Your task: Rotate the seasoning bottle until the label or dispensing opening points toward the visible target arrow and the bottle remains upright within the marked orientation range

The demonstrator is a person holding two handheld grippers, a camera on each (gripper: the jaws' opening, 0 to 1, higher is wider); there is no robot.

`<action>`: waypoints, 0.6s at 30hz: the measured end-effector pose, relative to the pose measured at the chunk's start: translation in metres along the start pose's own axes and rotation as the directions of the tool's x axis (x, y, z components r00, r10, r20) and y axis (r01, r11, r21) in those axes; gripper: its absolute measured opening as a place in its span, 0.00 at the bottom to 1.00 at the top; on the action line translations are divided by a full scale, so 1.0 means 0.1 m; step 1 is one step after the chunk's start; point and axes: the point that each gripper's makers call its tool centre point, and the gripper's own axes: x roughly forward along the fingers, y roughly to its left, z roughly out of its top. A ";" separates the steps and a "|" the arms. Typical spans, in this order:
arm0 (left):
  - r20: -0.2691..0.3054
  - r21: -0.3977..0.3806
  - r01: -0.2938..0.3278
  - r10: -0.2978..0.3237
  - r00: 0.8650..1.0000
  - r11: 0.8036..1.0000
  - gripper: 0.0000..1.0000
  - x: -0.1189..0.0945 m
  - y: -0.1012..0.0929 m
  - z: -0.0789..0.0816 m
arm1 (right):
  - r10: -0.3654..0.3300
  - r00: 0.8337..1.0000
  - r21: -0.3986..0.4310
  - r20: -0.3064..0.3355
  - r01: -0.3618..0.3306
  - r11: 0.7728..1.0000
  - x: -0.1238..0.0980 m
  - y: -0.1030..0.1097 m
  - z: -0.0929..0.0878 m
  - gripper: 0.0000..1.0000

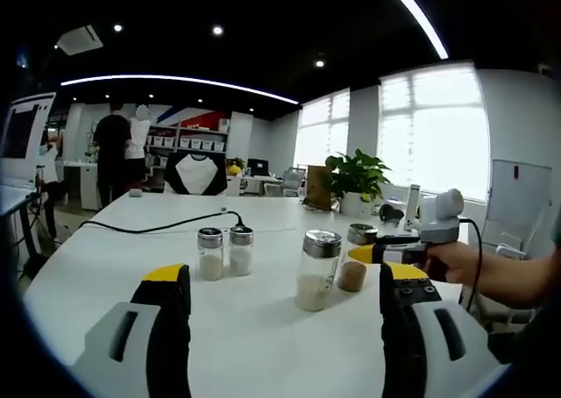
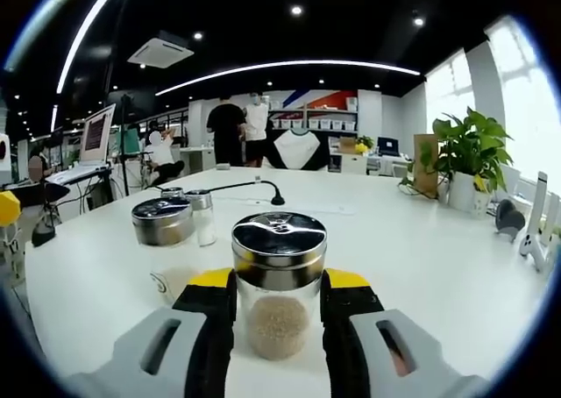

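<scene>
The right tongs (image 2: 279, 306) grip the seasoning bottle (image 2: 279, 284) by its glass body, one yellow-tipped jaw on each side. The bottle stands upright on the white desk (image 2: 421, 258), long axis vertical, metal cap up, pale granules in its base; no label or writing can be read. Just behind it stand another capped jar (image 2: 165, 240) and a smaller shaker (image 2: 202, 214). The left tongs (image 1: 285, 306) hover open above the desk, facing a large jar (image 1: 317, 271) and two small shakers (image 1: 223, 252).
</scene>
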 end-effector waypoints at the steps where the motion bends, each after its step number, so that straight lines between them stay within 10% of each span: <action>1: -0.001 0.000 -0.001 0.001 1.000 1.000 0.93 0.00 0.00 0.00 | 0.012 1.000 -0.009 -0.002 -0.013 1.000 0.00 0.01 0.00 0.36; 18: -0.002 0.014 0.005 -0.005 1.000 1.000 0.93 -0.01 -0.02 0.01 | 0.139 0.990 -0.040 -0.038 -0.140 0.989 0.01 0.04 0.00 0.36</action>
